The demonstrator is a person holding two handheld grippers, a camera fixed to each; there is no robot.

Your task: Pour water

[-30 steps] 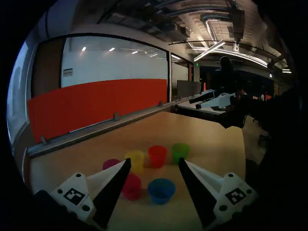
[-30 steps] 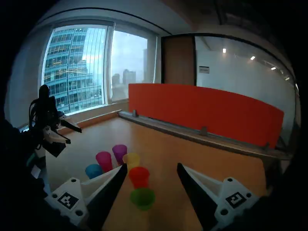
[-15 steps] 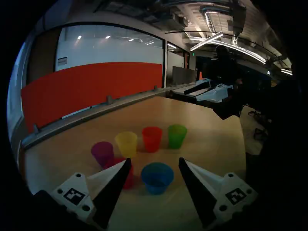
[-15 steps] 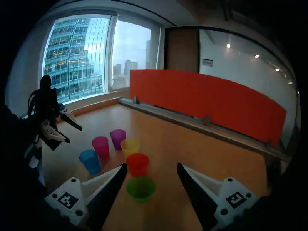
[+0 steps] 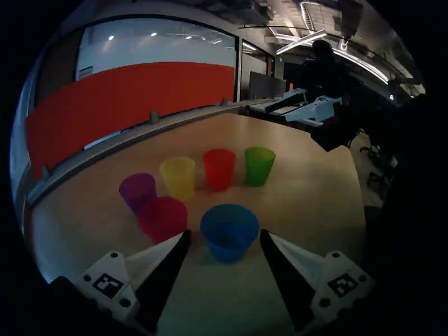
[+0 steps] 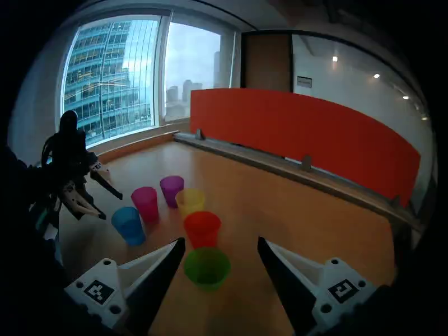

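Landmark: the red cup (image 5: 219, 168), upright in a row of cups on the wooden counter (image 5: 313, 196).
Row: the green cup (image 5: 259, 165) stands just beside the red cup at one end. The yellow cup (image 5: 178, 176) is just beside it on the other side, and the purple cup (image 5: 137, 190) is beyond the yellow.
Off the row: the blue cup (image 5: 229, 224) stands apart from the red cup, toward the left gripper view's camera. The pink cup (image 5: 162, 217) is near it, in front of the purple one.
Progress: judged to be at the approach. Every cup sits upright on the counter; none is lifted or tilted.
Left to do: grip a cup, raise it, tip it over another, set it back.
Water: the light is dim, so I cannot tell which cup, if any, holds water.
Left hand-held gripper (image 5: 224, 234): fingers spread wide and holding nothing. The blue cup sits just ahead between the tips, and neither finger appears to touch it.
Right hand-held gripper (image 6: 220, 241): fingers spread wide and empty. The green cup sits between the tips on the near side of the red cup, untouched.
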